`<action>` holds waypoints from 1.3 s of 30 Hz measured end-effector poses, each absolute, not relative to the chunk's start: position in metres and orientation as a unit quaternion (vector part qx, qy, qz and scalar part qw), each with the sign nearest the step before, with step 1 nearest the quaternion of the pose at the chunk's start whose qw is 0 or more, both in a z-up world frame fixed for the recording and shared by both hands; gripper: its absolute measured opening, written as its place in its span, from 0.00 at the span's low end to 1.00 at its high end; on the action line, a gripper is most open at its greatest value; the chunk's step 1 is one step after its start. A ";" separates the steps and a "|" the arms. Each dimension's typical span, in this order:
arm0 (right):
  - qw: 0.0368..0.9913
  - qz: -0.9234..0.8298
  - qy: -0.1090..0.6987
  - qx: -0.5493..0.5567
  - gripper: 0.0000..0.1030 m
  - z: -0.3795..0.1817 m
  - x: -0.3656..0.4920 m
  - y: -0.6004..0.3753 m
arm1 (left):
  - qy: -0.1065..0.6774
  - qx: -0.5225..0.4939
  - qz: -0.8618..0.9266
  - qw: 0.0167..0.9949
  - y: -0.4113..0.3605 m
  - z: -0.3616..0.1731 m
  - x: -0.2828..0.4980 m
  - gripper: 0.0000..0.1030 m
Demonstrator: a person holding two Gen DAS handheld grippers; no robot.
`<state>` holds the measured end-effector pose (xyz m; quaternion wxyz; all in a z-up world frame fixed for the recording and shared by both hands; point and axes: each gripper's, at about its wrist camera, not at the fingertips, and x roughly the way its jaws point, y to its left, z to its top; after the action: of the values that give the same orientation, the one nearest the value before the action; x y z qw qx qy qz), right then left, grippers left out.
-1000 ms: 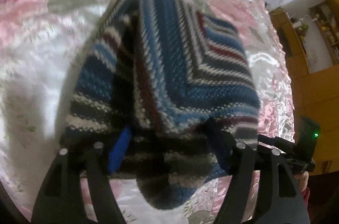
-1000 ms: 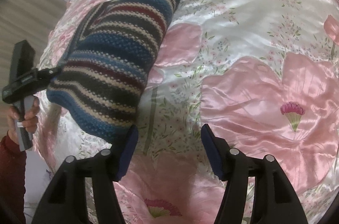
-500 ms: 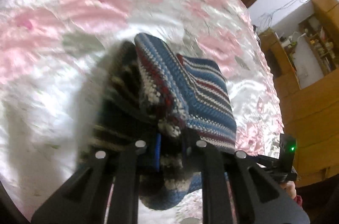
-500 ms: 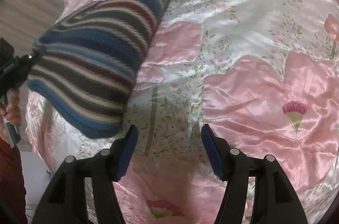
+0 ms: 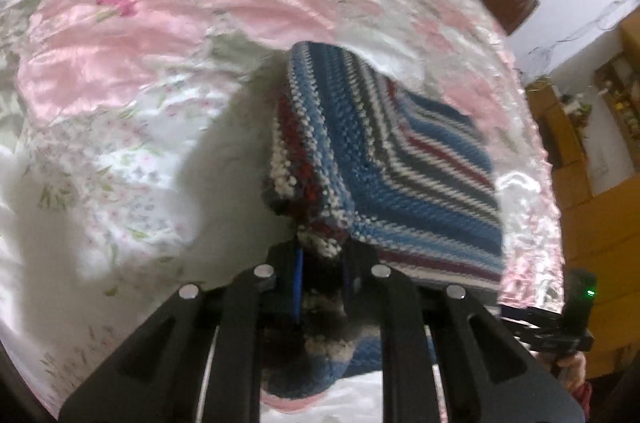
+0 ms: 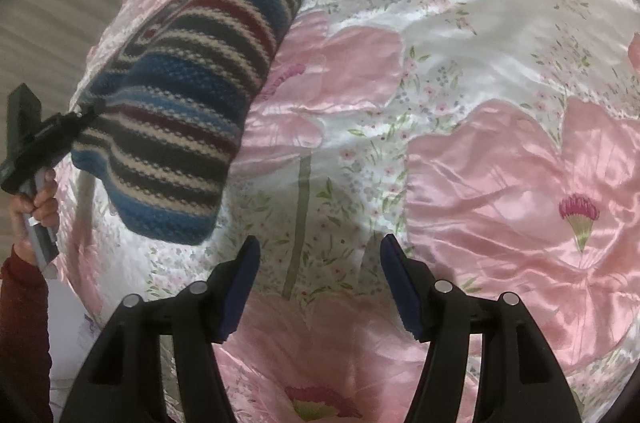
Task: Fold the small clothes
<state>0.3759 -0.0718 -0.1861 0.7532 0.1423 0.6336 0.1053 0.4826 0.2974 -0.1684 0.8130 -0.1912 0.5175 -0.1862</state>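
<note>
Left jaws (image 5: 320,277) went from wide to pinched on striped knit (image 5: 384,159), lifted over bed (image 5: 120,143). Right jaws (image 6: 320,279) wide open, empty. Lay knit down flat, slow.

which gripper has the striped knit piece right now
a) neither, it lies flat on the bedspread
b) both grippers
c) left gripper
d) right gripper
c: the left gripper has its jaws closed on an edge of the striped knit piece, while the right gripper is open and empty above the bedspread.
</note>
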 end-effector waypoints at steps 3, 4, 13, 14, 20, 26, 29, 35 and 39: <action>0.754 0.108 0.631 0.146 0.62 -0.185 0.380 -0.063 | 0.517 -0.151 -0.194 0.820 0.275 -0.163 0.485 0.13; 0.755 0.110 0.630 0.147 0.62 -0.184 0.381 -0.059 | 0.520 -0.144 -0.191 0.820 0.273 -0.166 0.486 0.13; 0.757 0.122 0.628 0.135 0.63 -0.174 0.383 -0.034 | 0.552 -0.174 -0.179 0.796 0.299 -0.170 0.483 0.36; 0.758 0.122 0.626 0.137 0.63 -0.172 0.384 -0.033 | 0.559 -0.168 -0.175 0.793 0.301 -0.167 0.477 0.39; 0.754 0.138 0.617 0.178 0.71 -0.164 0.390 -0.022 | 0.555 -0.128 -0.182 0.802 0.297 -0.150 0.444 0.50; 0.734 0.143 0.633 0.201 0.70 -0.179 0.401 0.002 | 0.569 -0.090 -0.171 0.800 0.284 -0.169 0.442 0.17; 0.721 0.155 0.641 0.213 0.35 -0.189 0.403 0.012 | 0.577 -0.107 -0.168 0.792 0.287 -0.181 0.448 0.12; 0.736 0.163 0.627 0.197 0.17 -0.176 0.395 0.016 | 0.550 -0.117 -0.174 0.809 0.302 -0.168 0.445 0.10; 0.739 0.160 0.625 0.195 0.16 -0.179 0.387 0.011 | 0.561 -0.107 -0.171 0.803 0.306 -0.184 0.444 0.10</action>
<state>0.3868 0.0109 -0.1788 0.7386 0.1947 0.6252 0.1604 0.4438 0.3060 -0.1843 0.8027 -0.1065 0.5613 -0.1709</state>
